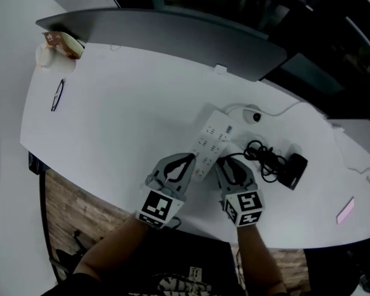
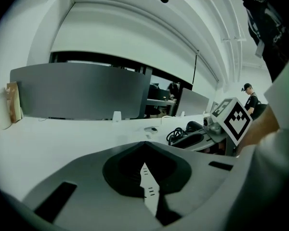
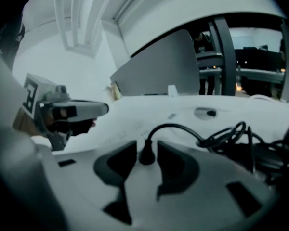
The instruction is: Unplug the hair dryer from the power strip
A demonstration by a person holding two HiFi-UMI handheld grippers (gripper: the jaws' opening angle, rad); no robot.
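Observation:
A white power strip lies on the white table, just ahead of both grippers. A black plug stands between the pads of my right gripper, which is open with small gaps on either side. The plug's cord arcs right to a tangled coil beside the black hair dryer. My left gripper is shut, its tips meeting over the strip's near end. In the head view the left gripper and right gripper sit side by side.
A grey curved divider borders the table's far side. Glasses and a snack packet lie far left. A small round white device with a cable sits behind the strip. A pink item is at the right. The table's near edge runs under my hands.

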